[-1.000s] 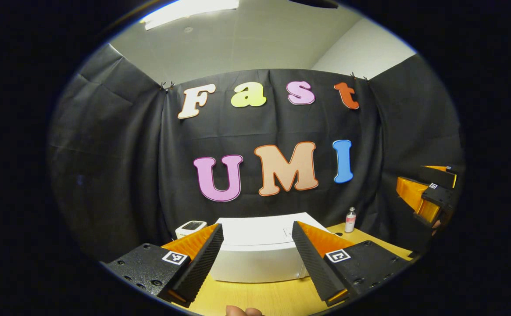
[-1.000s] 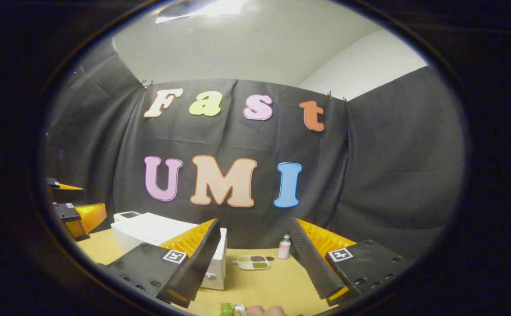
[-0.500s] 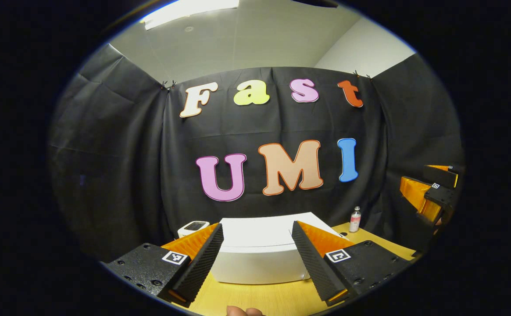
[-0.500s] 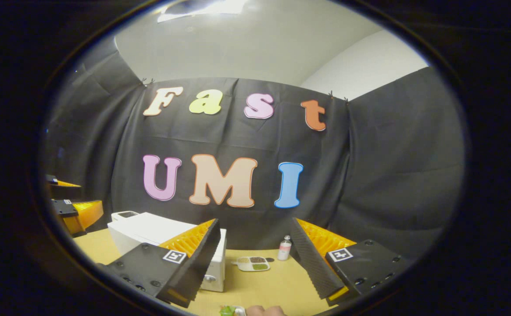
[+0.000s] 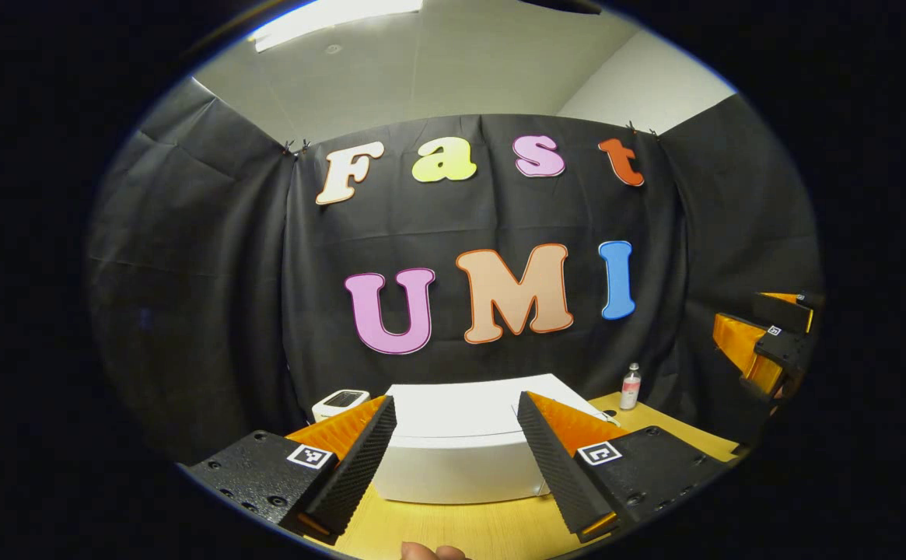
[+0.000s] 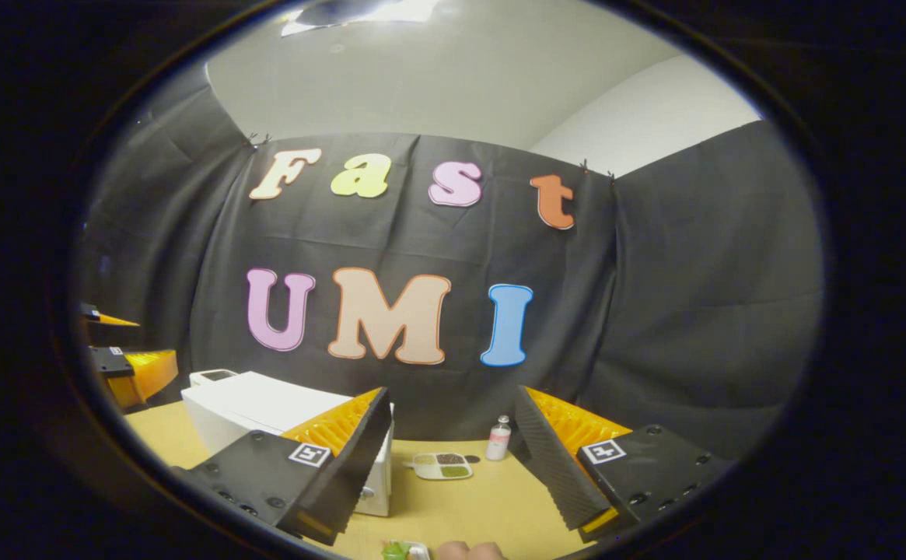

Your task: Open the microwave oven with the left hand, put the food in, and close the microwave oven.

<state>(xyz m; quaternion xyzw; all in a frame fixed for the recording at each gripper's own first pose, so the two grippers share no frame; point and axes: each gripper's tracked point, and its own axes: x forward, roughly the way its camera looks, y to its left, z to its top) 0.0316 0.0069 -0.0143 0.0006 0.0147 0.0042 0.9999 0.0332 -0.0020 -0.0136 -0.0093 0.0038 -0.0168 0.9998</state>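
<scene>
Jaws of the left gripper [image 5: 456, 467] stand wide apart and empty at the bottom of the left gripper view, and the white box-shaped microwave oven [image 5: 460, 447] sits on the yellow wooden bench [image 5: 460, 529] in the lower middle, framed between them, its door shut. A small white device with a dark screen [image 5: 340, 402] lies at the oven's left rear corner, a small clear bottle with a pink label [image 5: 631, 386] stands lower right, and the right gripper [image 5: 767, 342] shows at the right edge. In the right gripper view its own jaws are likewise spread and hold nothing; the oven lies lower left, a white divided tray with brown and green fillings [image 6: 441, 465] lies lower centre just beside the bottle, and green food [image 6: 396, 551] peeps in at the bottom edge.
</scene>
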